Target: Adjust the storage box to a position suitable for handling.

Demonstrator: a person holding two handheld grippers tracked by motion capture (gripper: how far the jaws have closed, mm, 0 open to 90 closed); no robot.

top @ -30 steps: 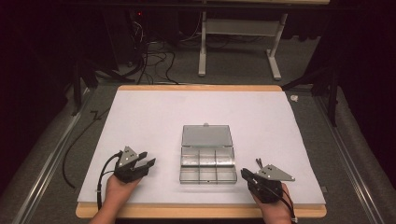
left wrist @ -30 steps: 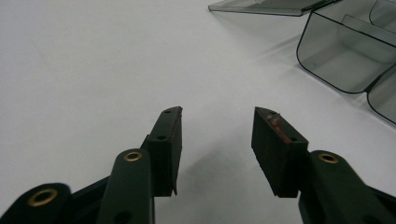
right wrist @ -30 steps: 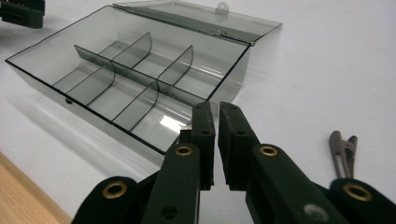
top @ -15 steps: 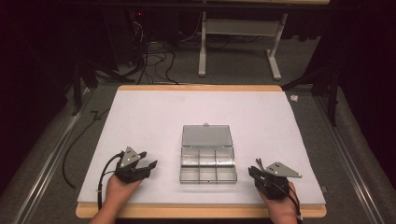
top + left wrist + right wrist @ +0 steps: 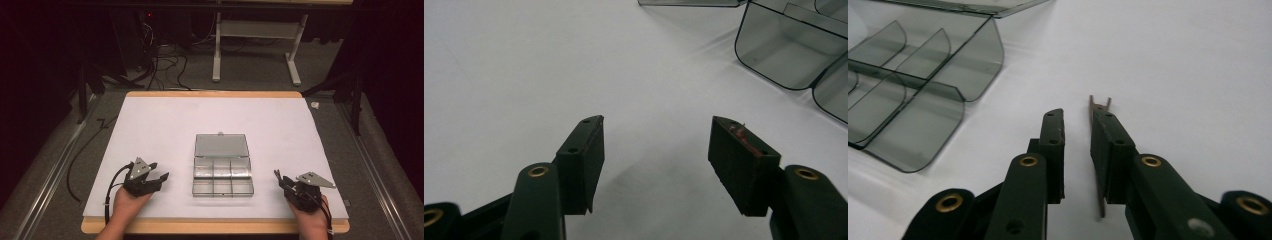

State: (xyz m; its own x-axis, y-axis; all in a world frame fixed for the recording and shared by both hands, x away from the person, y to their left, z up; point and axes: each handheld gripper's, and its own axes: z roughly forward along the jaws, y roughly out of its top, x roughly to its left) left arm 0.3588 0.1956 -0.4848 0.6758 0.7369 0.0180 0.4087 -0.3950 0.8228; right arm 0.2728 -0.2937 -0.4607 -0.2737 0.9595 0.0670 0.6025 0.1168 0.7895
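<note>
A clear smoky plastic compartment box point(image 5: 222, 177) lies open at the table's middle front, its lid point(image 5: 221, 145) flat behind it and its cells looking empty. My left gripper point(image 5: 160, 179) rests to the box's left. In the left gripper view, that gripper point(image 5: 656, 150) is wide open with only white table between its jaws, and the box point(image 5: 791, 55) is at the upper right. My right gripper point(image 5: 278, 177) rests to the box's right. In the right gripper view, that gripper point(image 5: 1077, 125) has a narrow gap, and a thin brown fork-tipped strip point(image 5: 1099, 106) lies along one jaw's inner face.
The white mat point(image 5: 165, 125) covers a wood-edged table point(image 5: 215, 93). A desk frame point(image 5: 255, 45) and cables point(image 5: 165, 65) stand on the floor beyond the far edge. A black cable point(image 5: 75, 165) hangs off the left side.
My right gripper has slid a little to the right, away from the box. The left gripper and the box have stayed put.
</note>
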